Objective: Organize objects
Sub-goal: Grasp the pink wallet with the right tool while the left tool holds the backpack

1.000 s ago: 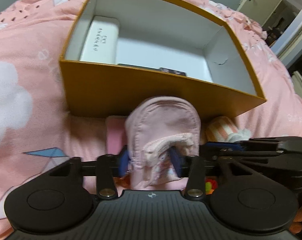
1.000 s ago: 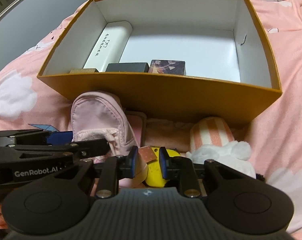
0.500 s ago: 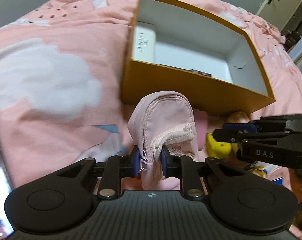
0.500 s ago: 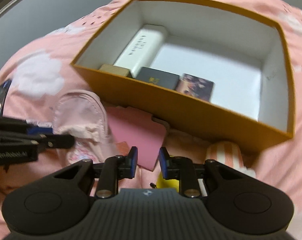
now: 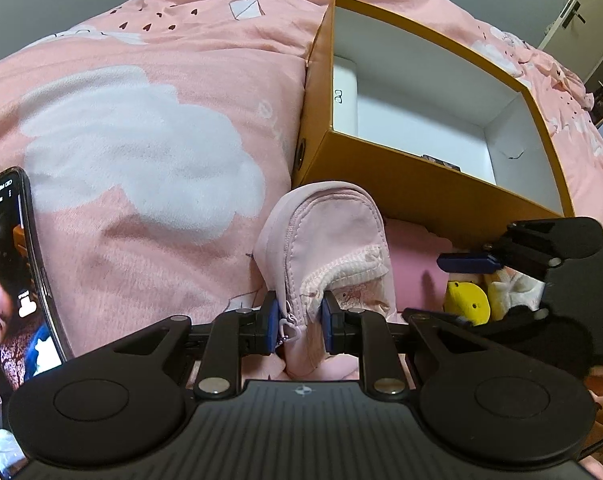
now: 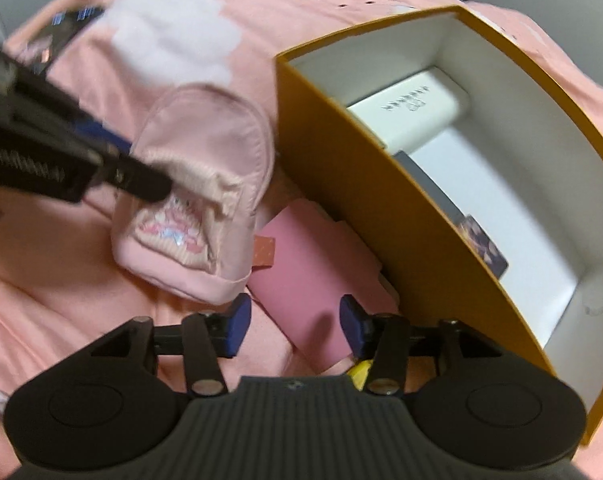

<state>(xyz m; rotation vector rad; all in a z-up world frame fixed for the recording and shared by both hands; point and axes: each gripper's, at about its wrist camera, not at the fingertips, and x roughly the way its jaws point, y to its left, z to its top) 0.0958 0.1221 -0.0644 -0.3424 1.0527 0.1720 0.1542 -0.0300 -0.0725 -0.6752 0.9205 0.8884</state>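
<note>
Gripping pink pouch (image 5: 325, 240) beside orange box (image 5: 401, 184), my left gripper (image 5: 299, 322) was clamped; right gripper (image 6: 295, 324) had just been opening, nothing between jaws.

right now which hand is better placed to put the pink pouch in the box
Left. The left gripper is already shut on the pink pouch beside the orange box. The right gripper, jaws just opening, holds nothing above the pink card.

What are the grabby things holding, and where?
The left hand-held gripper pinches the pink pouch at its zipper edge. The right hand-held gripper has just been opening and holds nothing.
</note>
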